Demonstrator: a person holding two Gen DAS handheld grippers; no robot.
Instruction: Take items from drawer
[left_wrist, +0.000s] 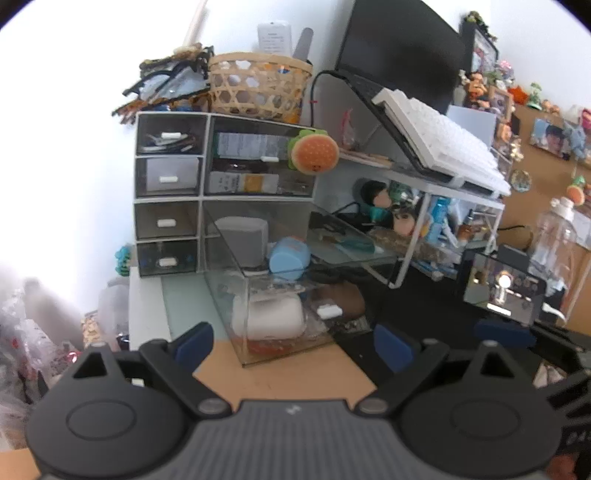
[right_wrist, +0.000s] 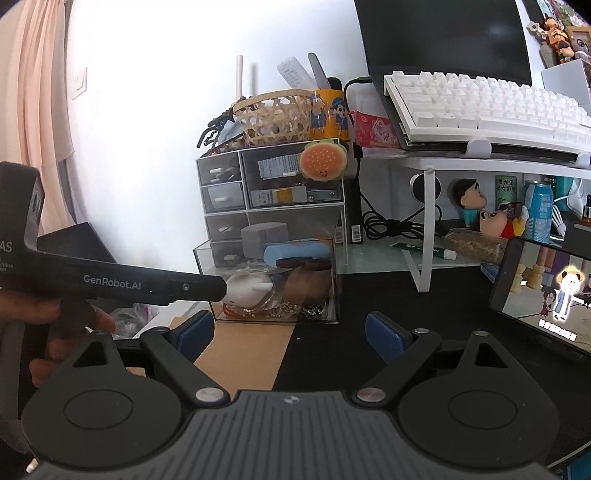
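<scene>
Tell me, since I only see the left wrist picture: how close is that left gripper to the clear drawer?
Observer: In the right wrist view, the left gripper comes in from the side, its tip at the front of the pulled-out clear drawer. Whether it touches, I cannot tell.
Operator: Who holds it?
Observer: A hand wraps its handle at that view's left edge.
Operator: Anything left of the white wall?
Observer: A peach curtain hangs there.
</scene>
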